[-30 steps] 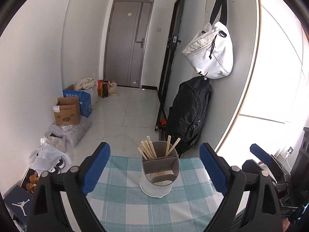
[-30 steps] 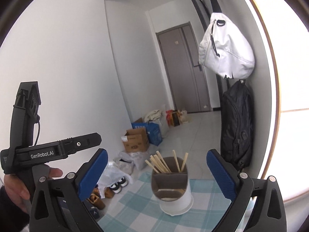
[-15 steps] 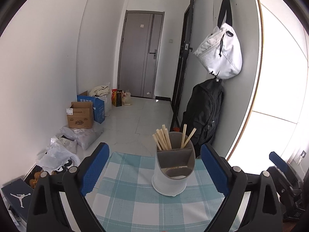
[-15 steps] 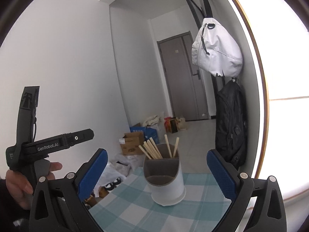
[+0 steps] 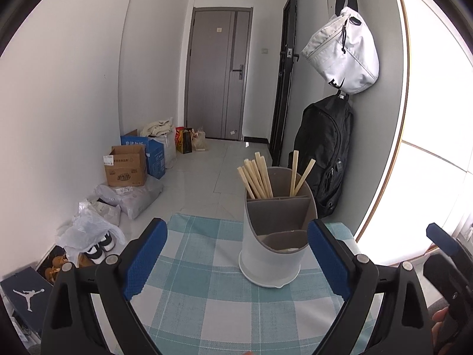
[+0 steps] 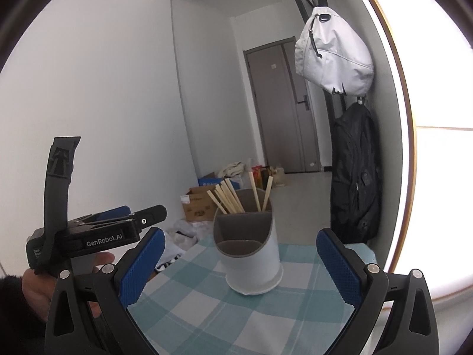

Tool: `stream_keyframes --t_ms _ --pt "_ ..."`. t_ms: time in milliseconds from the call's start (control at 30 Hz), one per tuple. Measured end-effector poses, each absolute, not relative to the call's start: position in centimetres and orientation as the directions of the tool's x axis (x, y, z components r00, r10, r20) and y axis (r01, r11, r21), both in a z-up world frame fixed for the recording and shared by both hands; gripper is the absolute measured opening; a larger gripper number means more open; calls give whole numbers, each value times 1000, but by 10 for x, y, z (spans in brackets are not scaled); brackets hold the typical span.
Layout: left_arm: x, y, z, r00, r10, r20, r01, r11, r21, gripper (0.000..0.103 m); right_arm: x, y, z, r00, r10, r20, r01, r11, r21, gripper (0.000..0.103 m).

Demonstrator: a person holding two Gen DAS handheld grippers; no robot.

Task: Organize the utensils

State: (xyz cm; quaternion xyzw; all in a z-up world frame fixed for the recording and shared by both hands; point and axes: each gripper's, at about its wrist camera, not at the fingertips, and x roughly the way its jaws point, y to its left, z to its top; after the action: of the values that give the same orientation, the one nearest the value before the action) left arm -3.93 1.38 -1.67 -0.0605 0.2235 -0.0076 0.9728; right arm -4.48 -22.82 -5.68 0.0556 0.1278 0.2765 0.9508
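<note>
Right wrist view: left claw (image 6: 139,219) body reads "GenRobot.AI".

White sling bag (image 5: 344,56) is hanging at about 1 o'clock, black backpack (image 5: 325,153) dangling right under it. Cardboard box (image 5: 125,170) and a blue box (image 5: 147,151) are sitting around 9, grey door (image 5: 218,74) standing at 12.

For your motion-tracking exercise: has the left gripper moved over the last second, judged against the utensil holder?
Yes. The left gripper has moved nearer the utensil holder, which now looms larger and lies right of centre on the checked tablecloth.
</note>
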Motion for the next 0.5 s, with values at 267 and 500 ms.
stream_keyframes --t_ms 267,500 --pt "-37 18 -19 898 -28 -439 -32 991 -128 93 -41 -221 -69 809 548 -213 -523 836 165 103" --pt "-35 16 -21 891 -25 -453 -34 992 -123 93 -38 -219 -72 803 554 -222 -527 833 172 103"
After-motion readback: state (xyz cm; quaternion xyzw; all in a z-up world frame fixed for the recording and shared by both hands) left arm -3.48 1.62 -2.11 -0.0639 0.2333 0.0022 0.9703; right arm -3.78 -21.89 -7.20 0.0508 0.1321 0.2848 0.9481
